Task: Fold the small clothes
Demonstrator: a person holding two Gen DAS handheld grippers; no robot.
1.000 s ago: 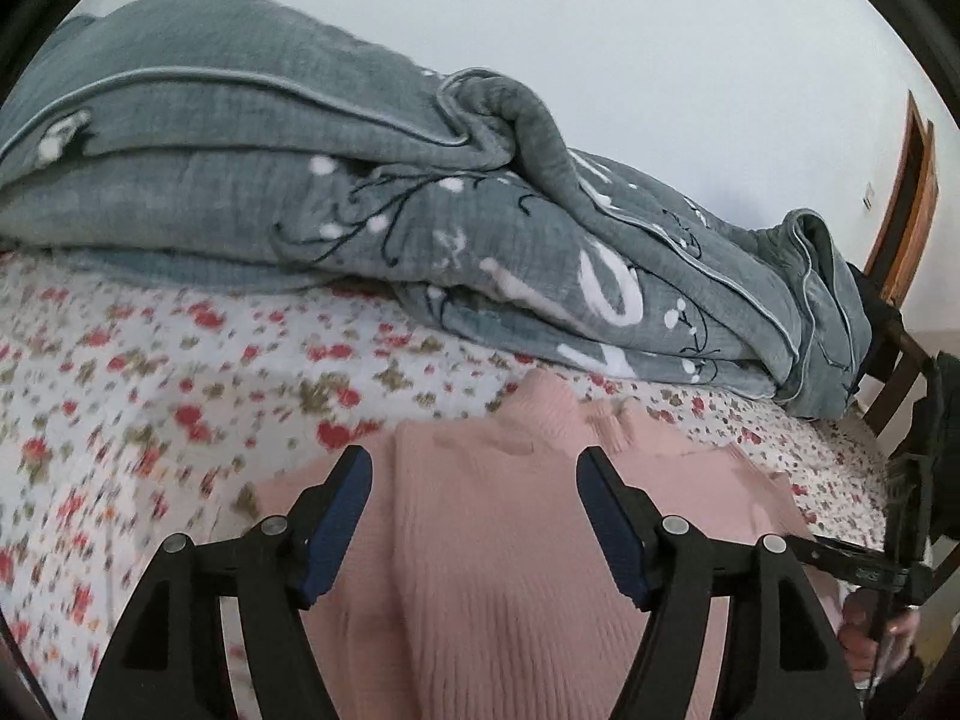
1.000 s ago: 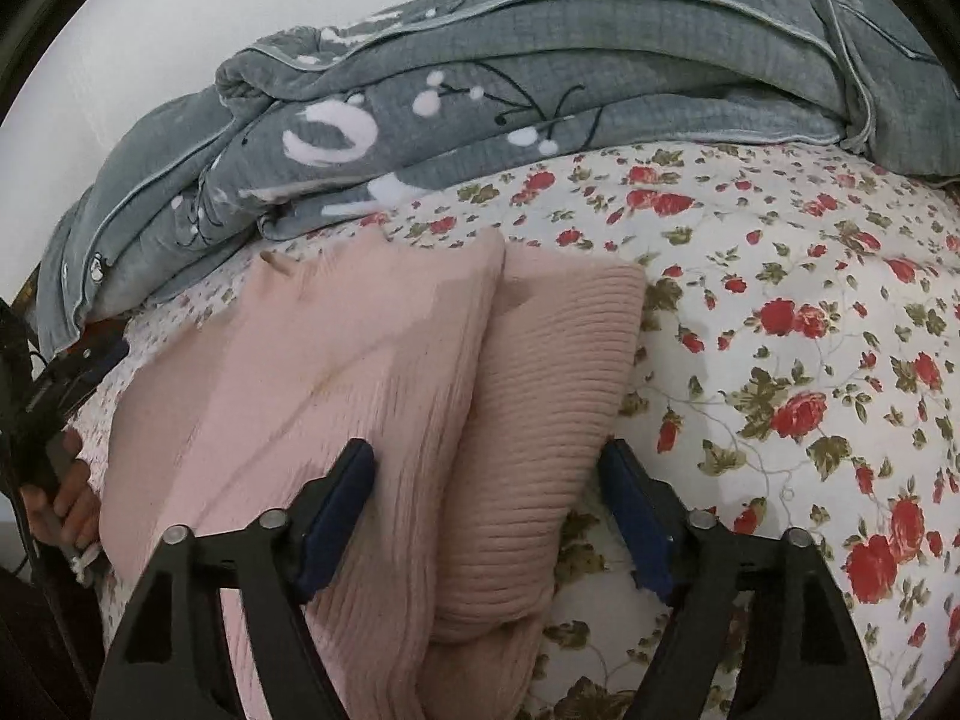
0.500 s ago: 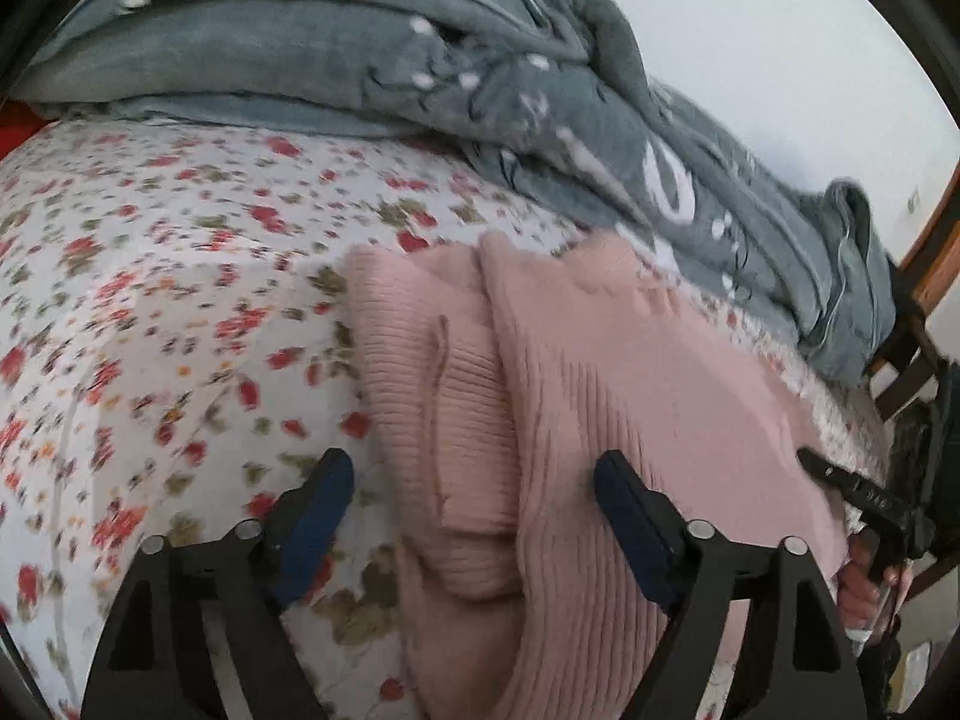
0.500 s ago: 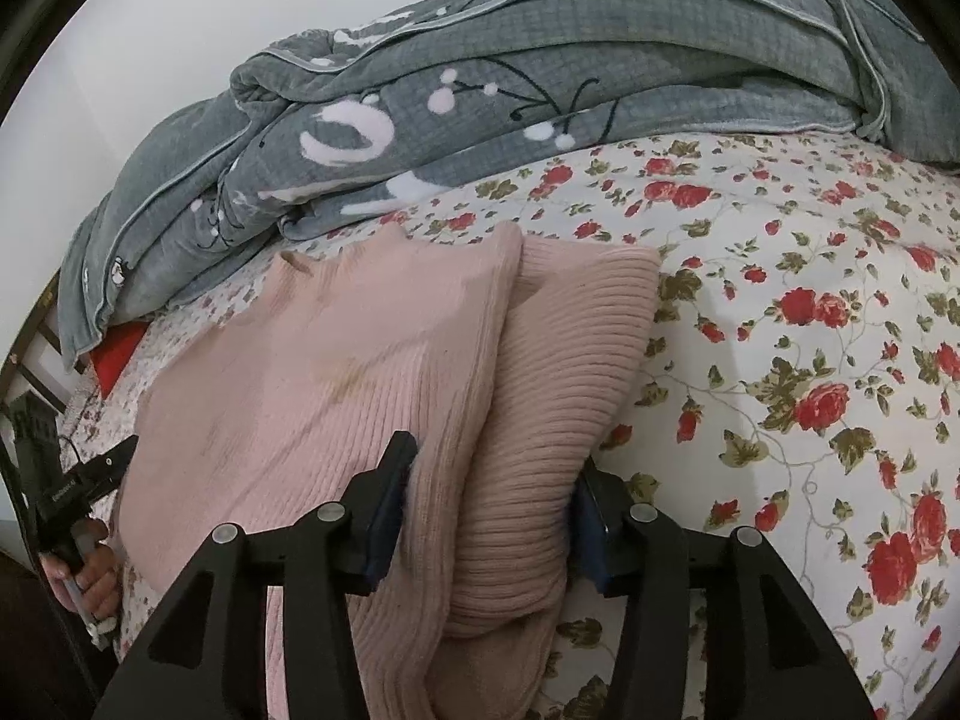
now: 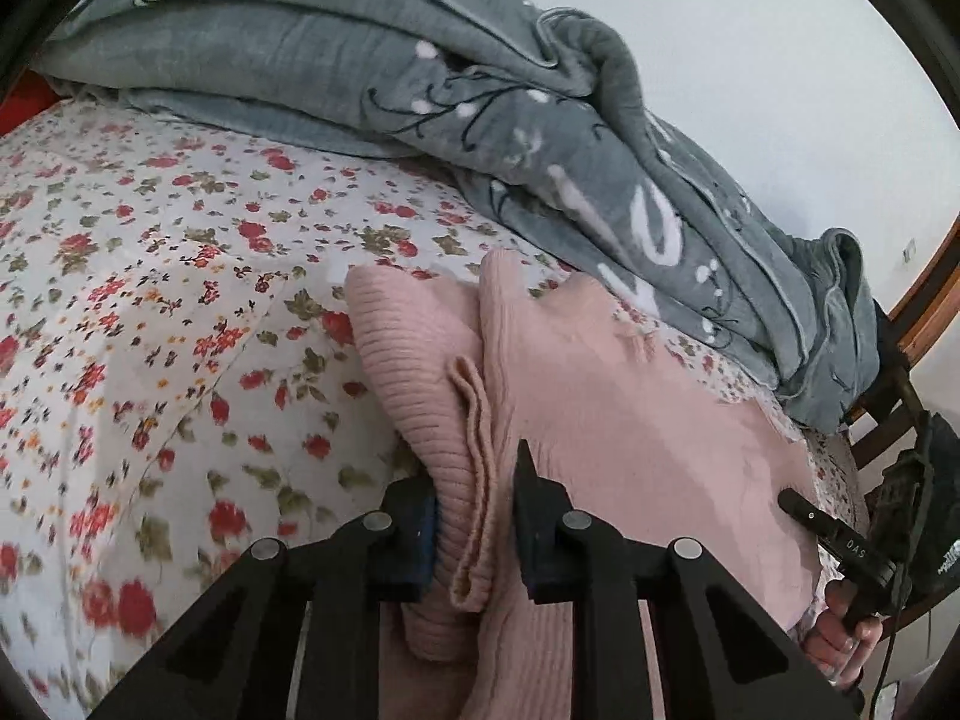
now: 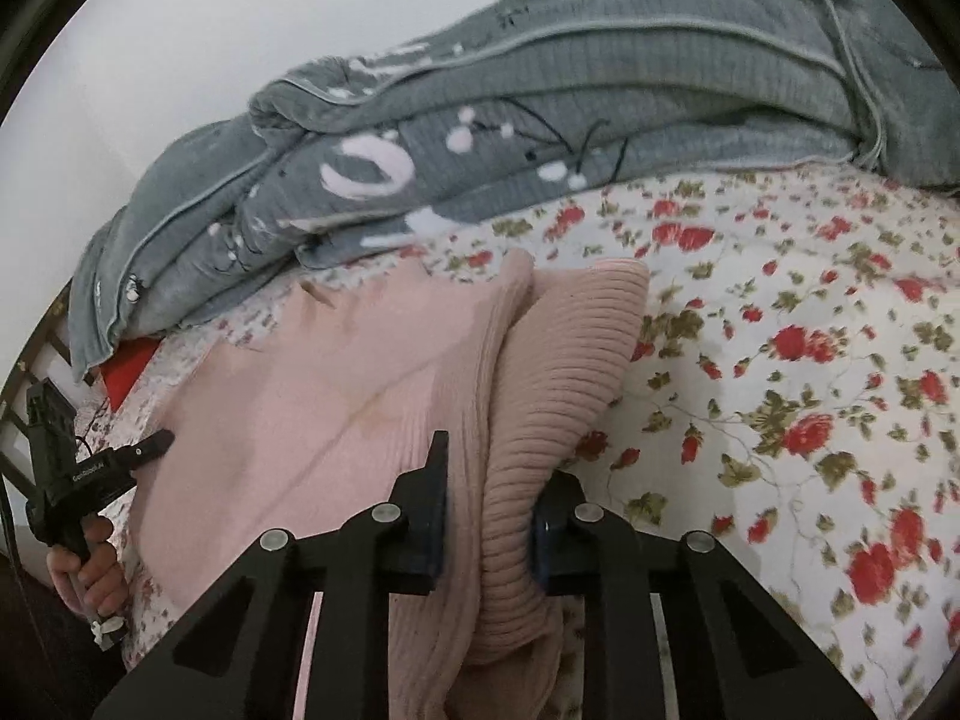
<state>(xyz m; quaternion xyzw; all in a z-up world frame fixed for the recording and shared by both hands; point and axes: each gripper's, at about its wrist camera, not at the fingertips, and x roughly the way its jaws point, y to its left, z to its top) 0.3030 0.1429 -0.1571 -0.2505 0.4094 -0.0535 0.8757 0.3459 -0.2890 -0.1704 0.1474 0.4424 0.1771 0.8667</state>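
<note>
Left claw: nearly closed, pinching the folded ribbed sleeve edge of the pink sweater; blue pads pressed against knit on both sides. Right claw: same, clamped on the ribbed sleeve fold at the sweater's opposite side, narrow gap filled with fabric.

Sweater flat on the floral bedsheet, sleeves folded in over the body, near the front edge of the bed. Crumpled grey blanket behind it, touching or overlapping the sweater's far edge on one side; cannot tell which.

Left view only: wooden chair frame at far right, cuff seam of the pinched sleeve standing up between the pads, right claw seen side-on with the hand gripping its handle.

Right view only: red item under the blanket end, faint brownish mark on the sweater front, left claw side-on with the hand below it, wide stretch of sheet to the right.
</note>
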